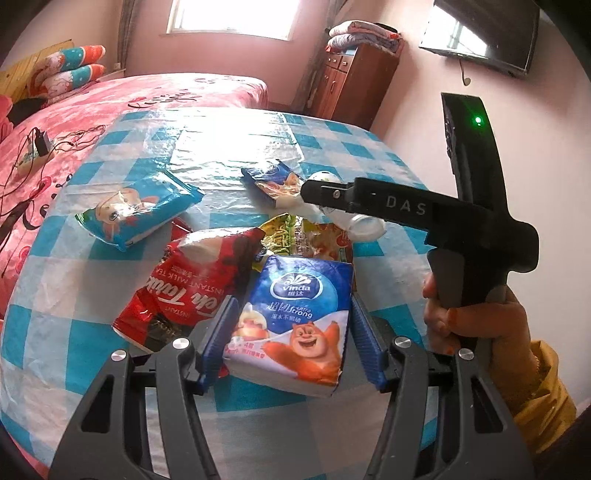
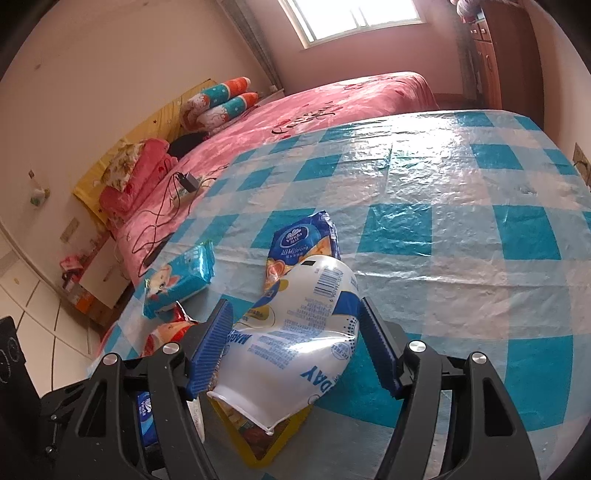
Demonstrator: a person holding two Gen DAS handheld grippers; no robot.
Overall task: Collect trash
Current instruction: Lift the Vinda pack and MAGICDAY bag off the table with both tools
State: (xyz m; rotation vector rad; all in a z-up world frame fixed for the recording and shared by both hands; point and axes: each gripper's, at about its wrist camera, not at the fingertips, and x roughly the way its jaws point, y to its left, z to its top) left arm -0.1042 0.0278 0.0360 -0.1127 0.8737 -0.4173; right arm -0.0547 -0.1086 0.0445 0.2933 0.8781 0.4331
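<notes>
A blue Vinda tissue pack (image 1: 295,325) with a cartoon bear sits between the blue pads of my left gripper (image 1: 293,299), which is shut on it. In the right wrist view, my right gripper (image 2: 295,304) is shut on a crushed white plastic bottle (image 2: 295,332) with blue print. The left wrist view shows that right gripper (image 1: 310,192) from the side, with the white bottle (image 1: 364,225) hanging under its finger. Trash lies on the checked table (image 1: 332,140): a red milk tea bag (image 1: 184,284), a yellow-green wrapper (image 1: 295,236), a teal tissue pack (image 1: 136,214) and a blue wrapper (image 1: 275,181).
A person's hand in a yellow sleeve (image 1: 480,325) holds the right gripper. A pink bed (image 1: 74,110) with cables and a charger borders the table's far left side. A wooden cabinet (image 1: 351,81) and a wall TV (image 1: 480,33) stand behind.
</notes>
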